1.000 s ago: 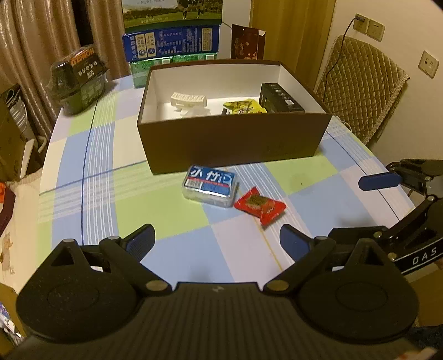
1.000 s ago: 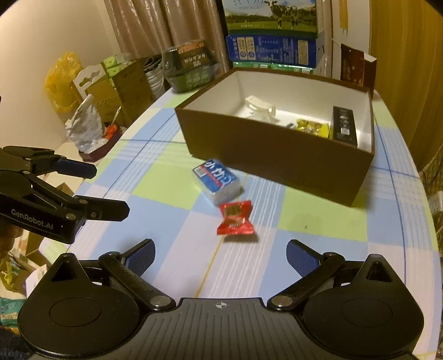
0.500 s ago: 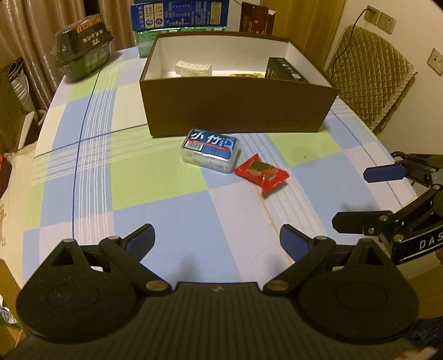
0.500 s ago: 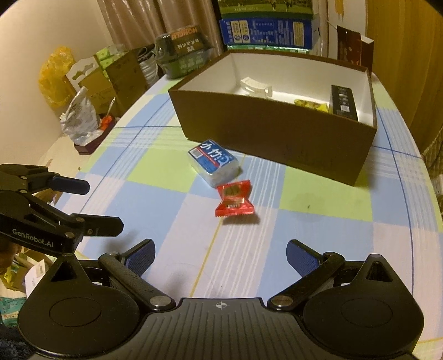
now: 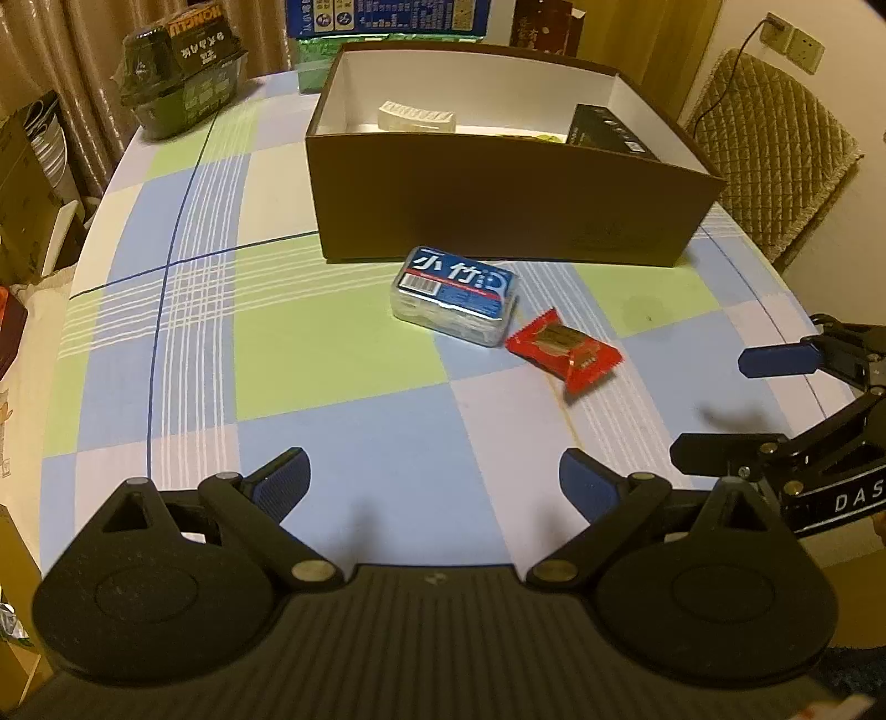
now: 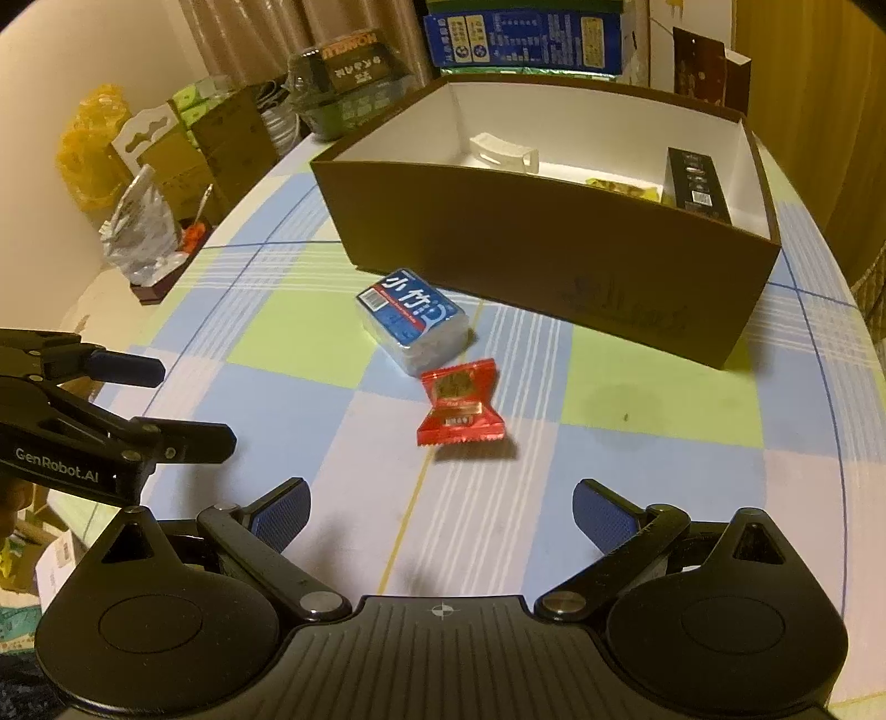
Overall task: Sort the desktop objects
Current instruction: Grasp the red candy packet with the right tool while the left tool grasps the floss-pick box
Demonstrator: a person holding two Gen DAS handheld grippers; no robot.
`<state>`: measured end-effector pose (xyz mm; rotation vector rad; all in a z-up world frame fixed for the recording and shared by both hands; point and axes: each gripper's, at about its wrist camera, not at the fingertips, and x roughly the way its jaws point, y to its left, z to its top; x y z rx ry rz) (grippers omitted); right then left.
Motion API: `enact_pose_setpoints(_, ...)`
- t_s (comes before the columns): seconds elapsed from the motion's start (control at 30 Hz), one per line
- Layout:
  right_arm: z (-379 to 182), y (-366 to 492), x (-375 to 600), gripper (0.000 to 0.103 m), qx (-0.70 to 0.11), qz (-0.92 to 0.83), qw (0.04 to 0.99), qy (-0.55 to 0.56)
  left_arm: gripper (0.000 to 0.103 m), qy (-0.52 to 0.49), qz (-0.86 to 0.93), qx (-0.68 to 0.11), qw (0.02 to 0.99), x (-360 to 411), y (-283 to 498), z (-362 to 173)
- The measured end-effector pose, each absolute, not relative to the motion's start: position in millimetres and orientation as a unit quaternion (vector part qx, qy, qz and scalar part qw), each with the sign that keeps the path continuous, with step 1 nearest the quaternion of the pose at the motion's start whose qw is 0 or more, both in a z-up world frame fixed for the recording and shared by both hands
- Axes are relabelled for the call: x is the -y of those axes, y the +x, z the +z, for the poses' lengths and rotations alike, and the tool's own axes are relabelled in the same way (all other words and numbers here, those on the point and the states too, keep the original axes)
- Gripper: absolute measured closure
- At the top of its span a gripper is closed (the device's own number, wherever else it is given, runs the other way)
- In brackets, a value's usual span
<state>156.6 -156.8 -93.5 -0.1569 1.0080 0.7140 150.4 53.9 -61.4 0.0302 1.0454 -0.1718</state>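
Note:
A blue-labelled clear pack (image 5: 454, 296) (image 6: 412, 318) and a red snack packet (image 5: 565, 349) (image 6: 458, 410) lie on the checked tablecloth in front of a brown open box (image 5: 498, 205) (image 6: 554, 249). The box holds a white item (image 5: 415, 116) (image 6: 504, 152), a yellow packet (image 6: 620, 185) and a black box (image 5: 606, 130) (image 6: 696, 183). My left gripper (image 5: 434, 484) is open and empty above the near table. My right gripper (image 6: 440, 509) is open and empty just short of the red packet. Each gripper shows at the side of the other's view.
A dark green noodle bowl pack (image 5: 183, 72) (image 6: 349, 72) stands at the far left of the table. Blue and green cartons (image 5: 387, 22) (image 6: 526, 36) stand behind the box. A padded chair (image 5: 769, 149) is at the right. Cardboard boxes and bags (image 6: 144, 166) are off the left edge.
Both grippers have moved forward and lower toward the pack and red packet, which now look closer. Both stay open. The objects have not moved.

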Motion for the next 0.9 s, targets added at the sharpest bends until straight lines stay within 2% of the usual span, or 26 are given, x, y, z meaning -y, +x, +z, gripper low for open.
enact_pose_setpoints(0.27,-105,169,143,0.005,-0.452,0.322,0.828,-0.078,0.008,0.013,-0.078,-0.507,0.858,-62,171,-74)
enact_pose_setpoints(0.3,-107,171,140,0.007,-0.448,0.321,0.830,-0.082,0.008,0.014,-0.077,-0.508,0.858,-63,174,-76)
enact_pose_setpoints(0.43,-120,181,129,0.030,-0.442,0.324,0.832,-0.085,0.008,0.014,-0.075,-0.511,0.856,-67,184,-84)
enact_pose_setpoints(0.53,-128,187,123,0.039,-0.436,0.324,0.835,-0.090,0.008,0.018,-0.072,-0.513,0.855,-70,192,-91)
enact_pose_setpoints(0.8,-148,198,108,0.050,-0.436,0.325,0.832,-0.111,0.008,0.021,-0.071,-0.513,0.855,-79,215,-105)
enact_pose_setpoints(0.9,-152,201,107,0.058,-0.438,0.323,0.832,-0.111,0.008,0.026,-0.076,-0.513,0.855,-78,223,-108)
